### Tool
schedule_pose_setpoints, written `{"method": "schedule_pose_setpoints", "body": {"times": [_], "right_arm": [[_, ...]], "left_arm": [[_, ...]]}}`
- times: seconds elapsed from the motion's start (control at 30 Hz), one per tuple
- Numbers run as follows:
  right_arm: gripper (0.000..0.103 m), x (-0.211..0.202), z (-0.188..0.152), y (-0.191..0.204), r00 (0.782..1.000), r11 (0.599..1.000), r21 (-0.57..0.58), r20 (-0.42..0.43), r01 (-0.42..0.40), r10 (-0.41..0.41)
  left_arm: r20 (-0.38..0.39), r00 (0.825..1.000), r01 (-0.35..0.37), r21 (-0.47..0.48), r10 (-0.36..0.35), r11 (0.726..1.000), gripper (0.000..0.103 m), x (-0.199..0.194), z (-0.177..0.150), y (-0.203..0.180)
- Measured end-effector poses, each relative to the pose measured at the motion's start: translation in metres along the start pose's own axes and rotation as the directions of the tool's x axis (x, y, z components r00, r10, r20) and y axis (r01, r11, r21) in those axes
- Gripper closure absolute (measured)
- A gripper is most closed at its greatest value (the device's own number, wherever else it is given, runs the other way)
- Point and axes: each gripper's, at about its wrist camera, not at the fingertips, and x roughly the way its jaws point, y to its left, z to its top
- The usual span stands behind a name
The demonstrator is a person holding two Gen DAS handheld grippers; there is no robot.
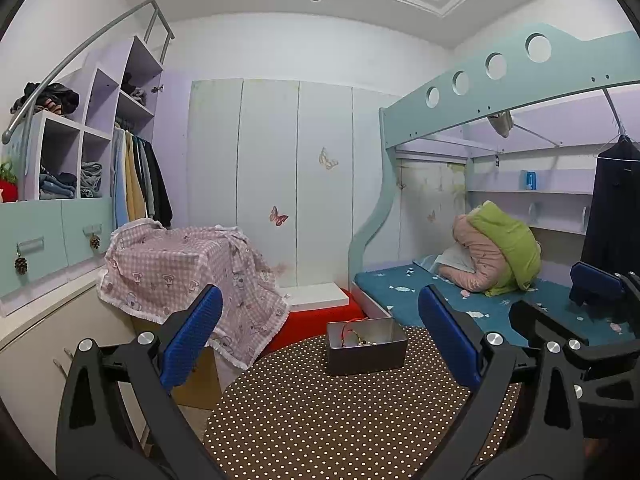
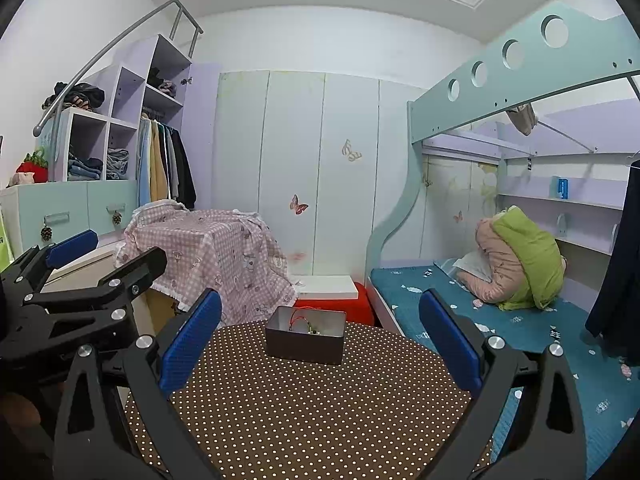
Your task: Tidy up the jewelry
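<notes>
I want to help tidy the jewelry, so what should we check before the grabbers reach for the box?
1. Left gripper open and holding nothing: ok.
2. Right gripper open and holding nothing: ok.
3. Metal box upright on the dotted table, lid off: ok.
4. Jewelry lying inside the box: ok, a red loop and some beads show, but which pieces they are: cannot tell.
5. Bare tabletop between both grippers and the box: ok.
6. Loose jewelry left on the table to put away: cannot tell, none shows, though the near edge is hidden behind the fingers.
</notes>
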Motion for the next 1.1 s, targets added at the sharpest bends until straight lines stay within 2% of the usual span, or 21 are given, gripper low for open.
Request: {"method": "schedule_pose_setpoints", "body": {"times": [1.1], "right_arm": [[0.008, 0.0017, -0.0039, 0.0019, 1.0, 1.0, 0.003, -0.015, 0.005, -0.005]], "left_arm": [[-0.011, 1.0, 0.002, 0.008, -0.002, 1.0, 0.005, 0.0033, -0.0035, -0.0034]]}}
